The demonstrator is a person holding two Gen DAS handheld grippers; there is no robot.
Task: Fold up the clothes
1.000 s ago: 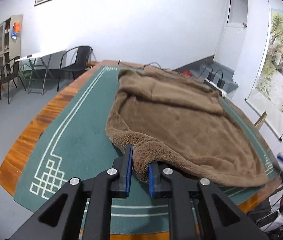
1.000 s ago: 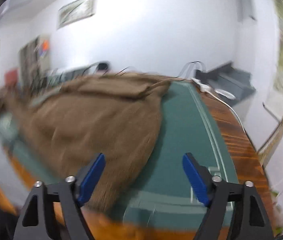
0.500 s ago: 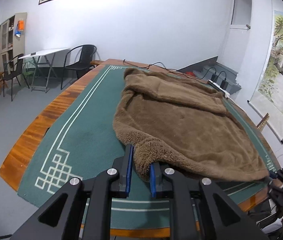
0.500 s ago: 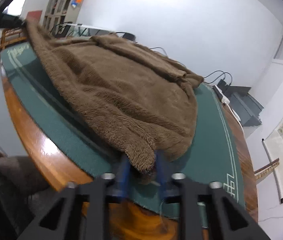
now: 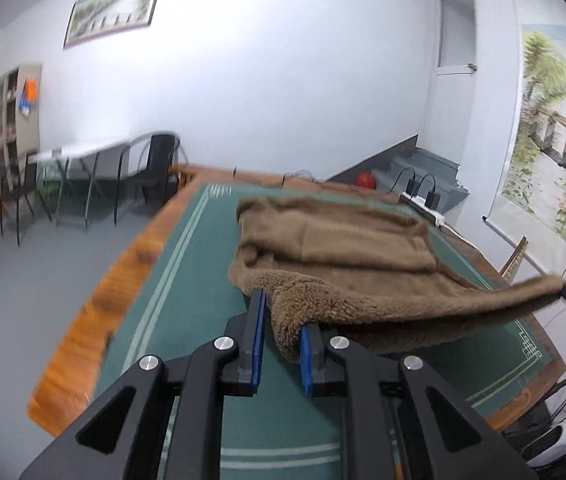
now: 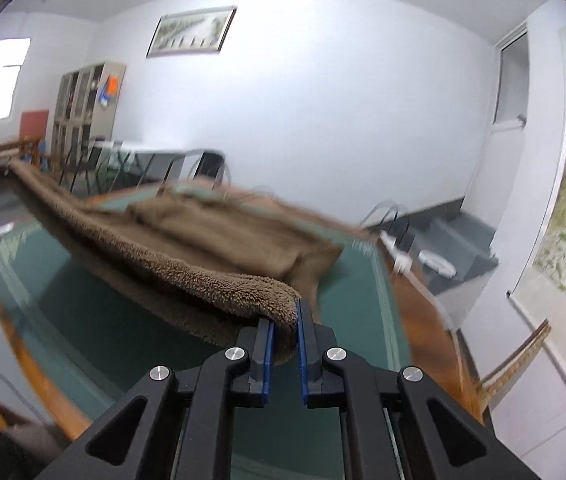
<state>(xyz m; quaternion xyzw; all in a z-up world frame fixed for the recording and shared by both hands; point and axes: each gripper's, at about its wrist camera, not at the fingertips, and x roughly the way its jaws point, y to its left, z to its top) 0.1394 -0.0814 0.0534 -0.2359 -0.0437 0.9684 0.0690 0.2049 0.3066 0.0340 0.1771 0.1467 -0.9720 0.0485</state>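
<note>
1. Fleece (image 5: 347,264), brown, has its near hem lifted off the table (image 5: 187,272); earlier it lay flat there.
2. Left gripper (image 5: 281,332) stays clenched on one hem corner.
3. Right gripper (image 6: 283,334), wide a second ago, now grasps the other corner, raised above the table.

Two wrist fisheyes, each looking forward along its own gripper's fingers, pitched slightly down at the green table mat (image 5: 187,280). Left wrist cam sits at the near table edge, left gripper (image 5: 281,338) filling the bottom of frame, very close; it faces down the table toward the far white wall. Right wrist cam is at the same near edge further right, right gripper (image 6: 283,338) equally close. Shared: brown fleece garment (image 5: 347,256) stretched between them, framed landscape picture (image 6: 191,32), black chair, scroll painting on the right wall. Each cam catches the other gripper at its frame edge.
</note>
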